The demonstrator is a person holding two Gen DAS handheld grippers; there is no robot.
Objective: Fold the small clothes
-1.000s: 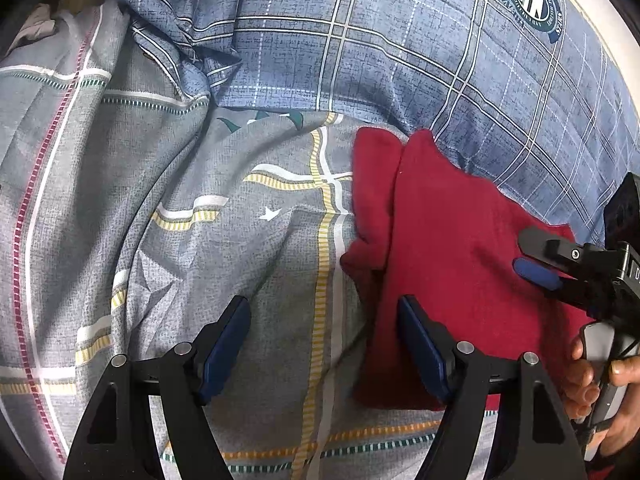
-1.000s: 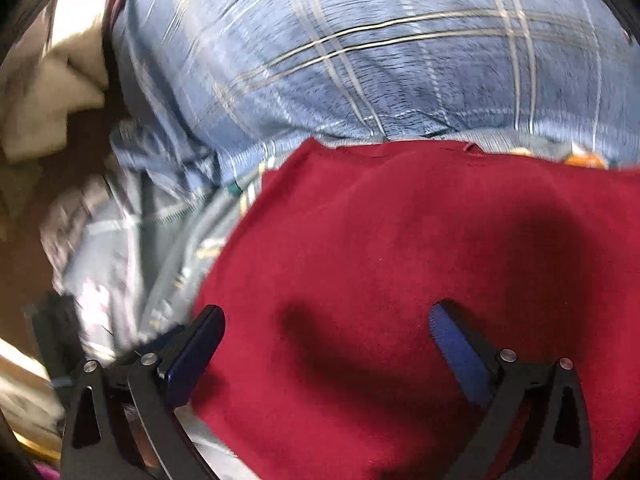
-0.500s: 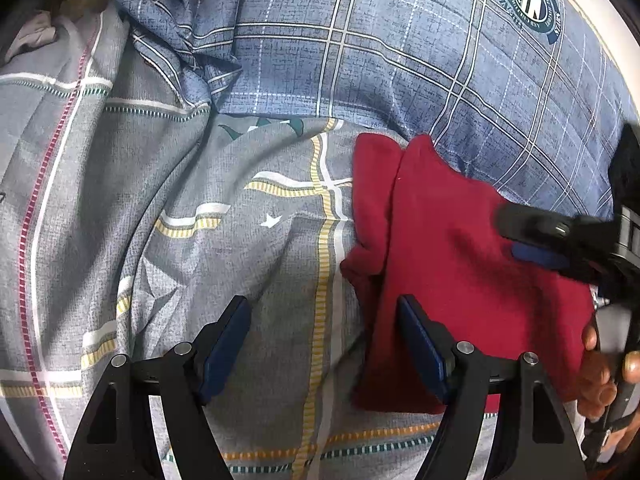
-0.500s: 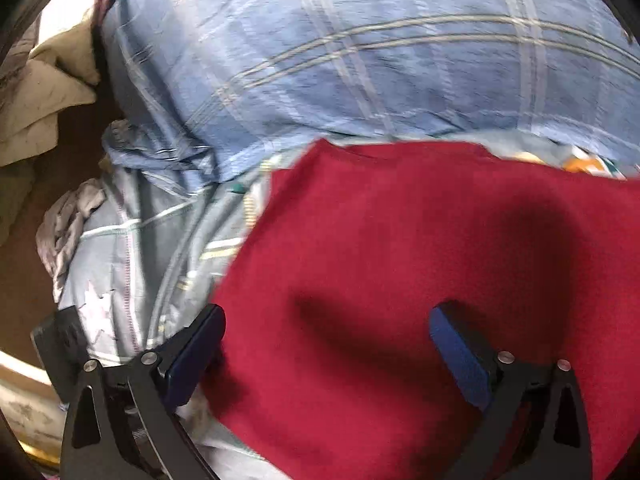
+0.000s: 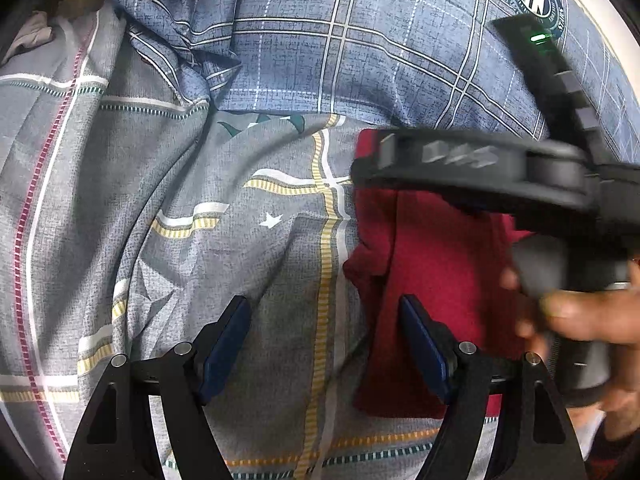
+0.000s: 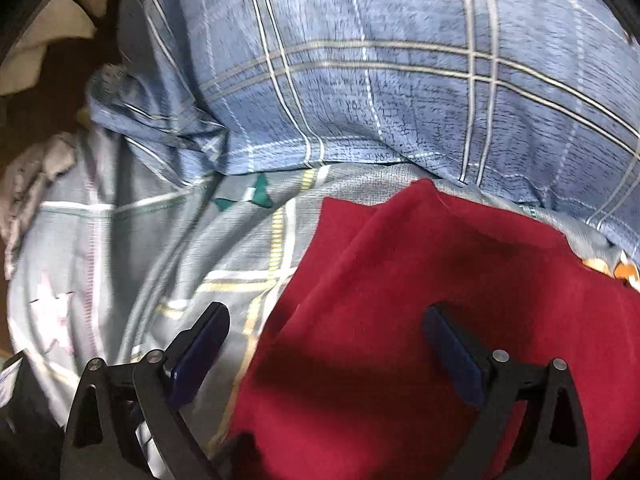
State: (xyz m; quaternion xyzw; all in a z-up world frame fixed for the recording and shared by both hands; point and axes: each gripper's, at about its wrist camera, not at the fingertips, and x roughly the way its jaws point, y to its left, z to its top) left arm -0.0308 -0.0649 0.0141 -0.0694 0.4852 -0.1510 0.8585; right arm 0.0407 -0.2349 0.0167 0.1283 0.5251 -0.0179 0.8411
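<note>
A folded red cloth lies on the grey patterned bedsheet, just below the blue plaid pillow. The left gripper hovers over its left edge, jaws apart and empty. The right gripper hangs above the red cloth, jaws likewise spread wide.

Left gripper spread wide, nothing between its fingers — right gripper likewise spread, gripped by a hand.
</note>
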